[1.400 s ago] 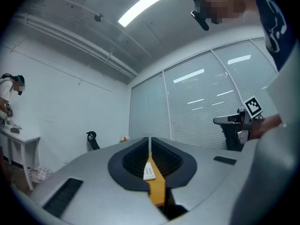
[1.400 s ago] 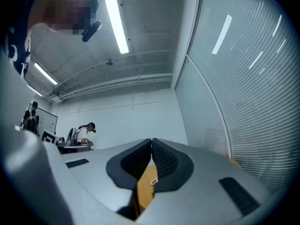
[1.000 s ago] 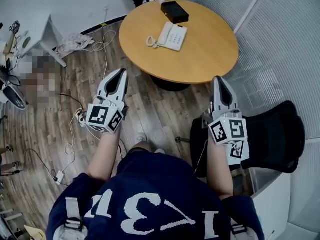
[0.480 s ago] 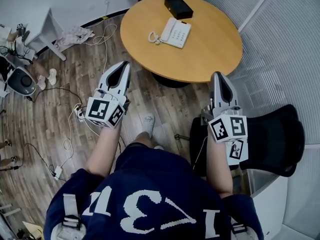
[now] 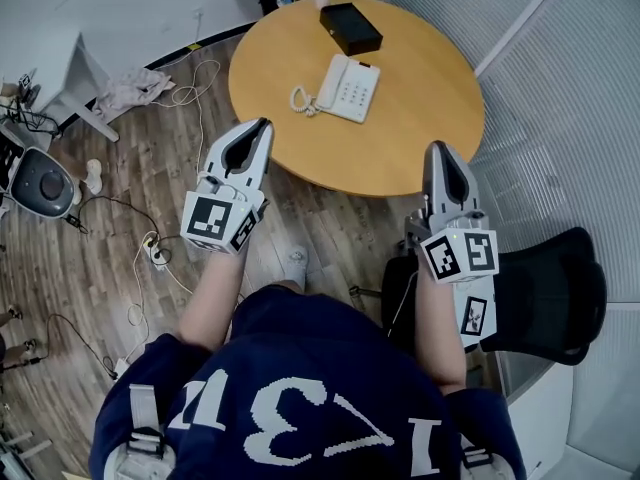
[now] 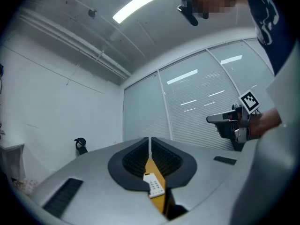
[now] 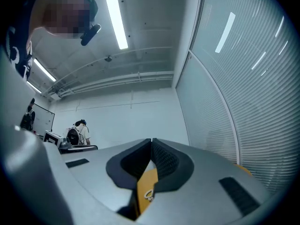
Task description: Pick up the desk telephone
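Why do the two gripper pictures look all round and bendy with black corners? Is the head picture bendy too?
Left gripper view: a wide-angle lens curves the ceiling light and the blinds, and the corners go dark. Right gripper view: same bending, and the light strip glares white. Head view: much straighter, sharp and evenly lit, with the telephone clear on the round table.

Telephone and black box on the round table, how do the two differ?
The telephone is white, with a keypad and a coiled cord; the black box is plain and dark. The telephone lies around mid-table; the black box sits by the far edge. Both are rectangular and lie flat, at an angle, on the round table.
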Demonstrator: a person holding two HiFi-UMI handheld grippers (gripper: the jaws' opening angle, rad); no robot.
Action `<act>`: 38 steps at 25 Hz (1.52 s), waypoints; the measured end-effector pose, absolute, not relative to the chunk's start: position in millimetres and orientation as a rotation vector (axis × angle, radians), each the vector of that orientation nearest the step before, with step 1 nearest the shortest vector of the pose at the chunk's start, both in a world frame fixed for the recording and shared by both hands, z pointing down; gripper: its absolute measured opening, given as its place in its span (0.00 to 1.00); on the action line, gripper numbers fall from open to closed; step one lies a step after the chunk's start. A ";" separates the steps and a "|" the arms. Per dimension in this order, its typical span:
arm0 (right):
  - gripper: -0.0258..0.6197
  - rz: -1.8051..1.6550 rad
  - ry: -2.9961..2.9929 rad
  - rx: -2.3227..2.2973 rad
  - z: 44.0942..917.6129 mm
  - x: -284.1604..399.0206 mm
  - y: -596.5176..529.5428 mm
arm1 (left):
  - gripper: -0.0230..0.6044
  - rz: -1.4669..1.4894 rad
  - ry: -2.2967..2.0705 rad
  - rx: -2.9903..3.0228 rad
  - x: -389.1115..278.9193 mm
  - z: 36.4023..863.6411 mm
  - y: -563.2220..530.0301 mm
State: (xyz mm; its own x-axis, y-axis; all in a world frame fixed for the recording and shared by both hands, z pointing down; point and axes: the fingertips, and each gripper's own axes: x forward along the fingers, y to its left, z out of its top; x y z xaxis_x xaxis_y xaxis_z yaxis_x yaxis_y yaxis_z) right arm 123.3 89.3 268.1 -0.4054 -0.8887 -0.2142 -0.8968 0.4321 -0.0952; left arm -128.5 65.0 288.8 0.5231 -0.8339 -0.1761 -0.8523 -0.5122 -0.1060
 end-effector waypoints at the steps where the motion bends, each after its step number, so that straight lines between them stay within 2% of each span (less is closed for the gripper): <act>1: 0.09 0.059 2.446 -1.568 265.0 121.6 79.6 | 0.08 0.161 1.436 -2.588 -130.5 287.3 52.2; 11: 0.09 0.060 2.404 -1.683 270.4 110.7 -3.2 | 0.08 0.199 1.337 -2.678 -137.9 292.0 -55.4; 25: 0.09 -0.064 2.417 -1.750 308.4 122.0 -55.1 | 0.08 0.169 1.322 -2.773 -124.5 321.2 -112.1; 38: 0.09 0.012 2.482 -1.566 269.5 149.7 -176.2 | 0.08 0.243 1.370 -2.678 -83.4 282.8 -202.6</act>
